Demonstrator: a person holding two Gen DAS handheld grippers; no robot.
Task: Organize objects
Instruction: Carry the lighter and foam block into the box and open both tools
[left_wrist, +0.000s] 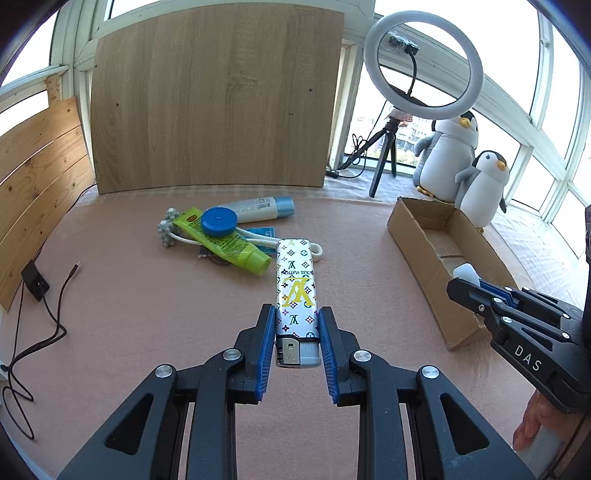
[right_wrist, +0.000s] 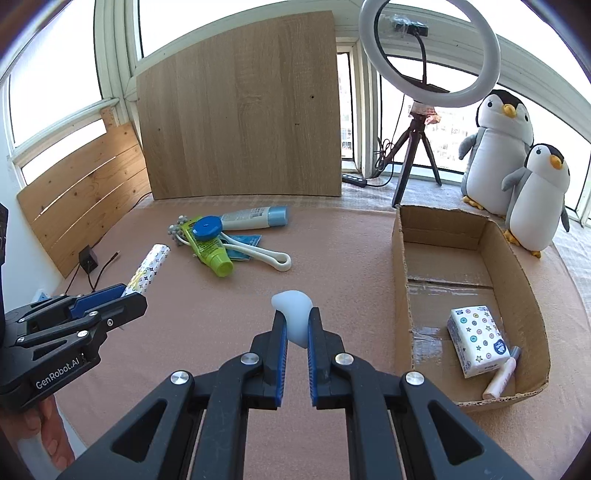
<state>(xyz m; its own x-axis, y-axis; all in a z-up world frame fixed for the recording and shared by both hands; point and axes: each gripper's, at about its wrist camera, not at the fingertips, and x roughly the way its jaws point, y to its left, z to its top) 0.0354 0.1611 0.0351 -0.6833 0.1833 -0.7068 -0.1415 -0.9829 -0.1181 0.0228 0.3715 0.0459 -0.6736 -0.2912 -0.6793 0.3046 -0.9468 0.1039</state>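
Above pink mat, left gripper (left_wrist: 297, 325) clamps patterned lighter (left_wrist: 295, 291) by its metal end; right gripper (right_wrist: 297, 328) pinches pale soft piece (right_wrist: 293, 314), both probably bound for cardboard box (right_wrist: 400, 258) on right.

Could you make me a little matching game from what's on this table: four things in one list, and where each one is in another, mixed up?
Things:
1. patterned lighter
2. pale blue soft piece
3. tissue pack
4. blue round lid

Places:
A. inside the cardboard box
B. on top of the green tube
C. held in the left gripper
D. held in the right gripper

Pairs: 1-C, 2-D, 3-A, 4-B
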